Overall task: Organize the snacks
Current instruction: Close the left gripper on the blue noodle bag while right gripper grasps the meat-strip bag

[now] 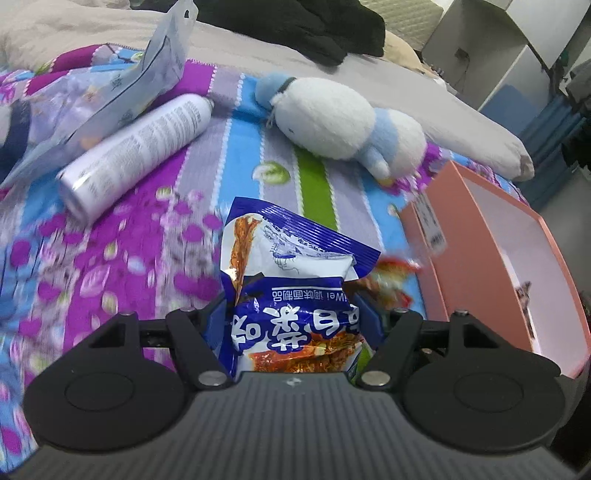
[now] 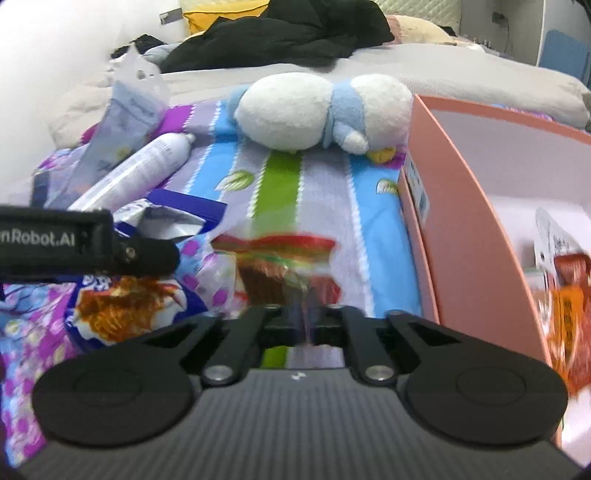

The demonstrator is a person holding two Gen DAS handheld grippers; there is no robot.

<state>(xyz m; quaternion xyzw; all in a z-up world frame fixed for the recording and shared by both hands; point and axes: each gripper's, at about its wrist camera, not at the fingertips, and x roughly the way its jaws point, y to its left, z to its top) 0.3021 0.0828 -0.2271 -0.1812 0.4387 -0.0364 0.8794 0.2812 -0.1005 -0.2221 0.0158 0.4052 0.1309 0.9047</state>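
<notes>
My left gripper (image 1: 295, 317) is shut on a blue and white noodle snack packet (image 1: 291, 273), held upright above the striped blanket; the same packet shows in the right wrist view (image 2: 122, 306) under the left gripper's body. My right gripper (image 2: 304, 321) is shut on a blurred red and green snack packet (image 2: 280, 262), which also shows in the left wrist view (image 1: 391, 280) beside the box. The pink open box (image 2: 461, 206) stands at the right and holds an orange snack packet (image 2: 565, 306); the box also shows in the left wrist view (image 1: 480, 236).
A white spray can (image 1: 136, 155) and a pale blue pouch (image 1: 122, 96) lie at the far left. A white and blue plush toy (image 1: 343, 125) lies behind the box. Black clothing (image 2: 280, 33) is heaped farther back on the bed.
</notes>
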